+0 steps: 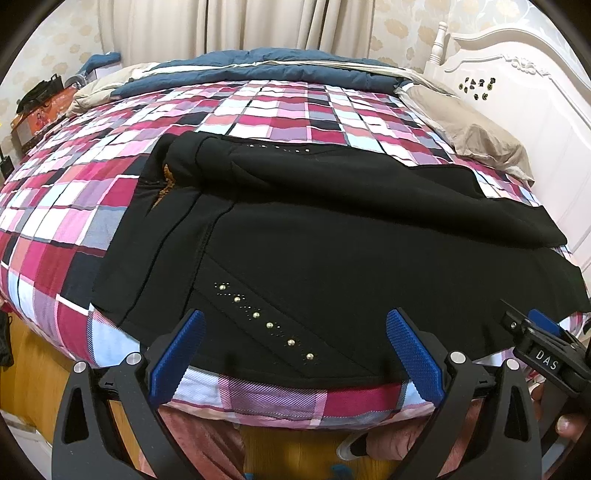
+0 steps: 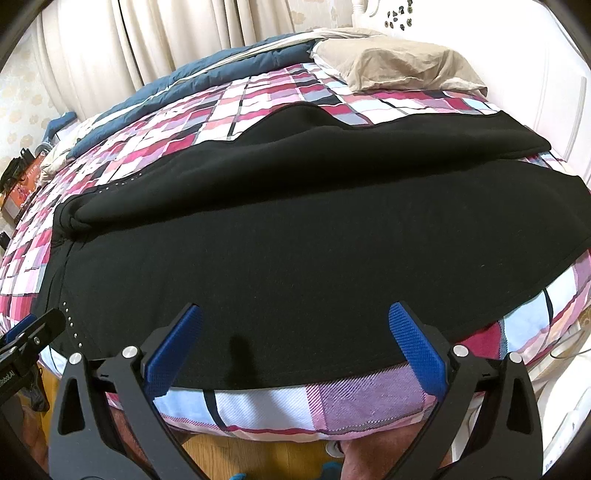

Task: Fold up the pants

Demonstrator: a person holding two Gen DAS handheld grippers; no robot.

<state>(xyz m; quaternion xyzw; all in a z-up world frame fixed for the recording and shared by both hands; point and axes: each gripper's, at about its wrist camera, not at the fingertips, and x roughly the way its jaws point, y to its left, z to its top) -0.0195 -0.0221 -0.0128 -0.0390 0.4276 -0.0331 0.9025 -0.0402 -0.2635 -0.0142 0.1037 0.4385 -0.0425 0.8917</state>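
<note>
The black pants (image 1: 332, 229) lie spread across the near half of the bed (image 1: 258, 398), on a pink, red and white checked bedspread (image 1: 74, 192). One leg is folded over the other, and the near edge of the pants sits close to the edge of the mattress. A diagonal row of small metal studs (image 1: 266, 321) runs along the near part of the pants, and a second line of studs shows on the far fold.

Around the pants: a beige pillow (image 1: 476, 136) at the far right by the white headboard (image 1: 524, 74), a blue quilt (image 1: 277, 70) bunched along the far side of the bed, and cream curtains (image 1: 229, 26) behind it. At the far left a dark bag rests on an orange box (image 1: 33, 114). Nothing lies on top of the pants.

The left hand-held gripper (image 1: 295, 350) hovers just over the near hem, its 2 blue-padded jaws spread wide and holding nothing. The right hand-held gripper (image 2: 295, 350) is likewise wide apart and empty, poised above the near edge of the pants further right.

In the left wrist view, the right hand-held gripper's body carries a label reading "DAS" (image 1: 546, 365). In the right wrist view, a partly cut-off label on the other tool cannot be read in full.
</note>
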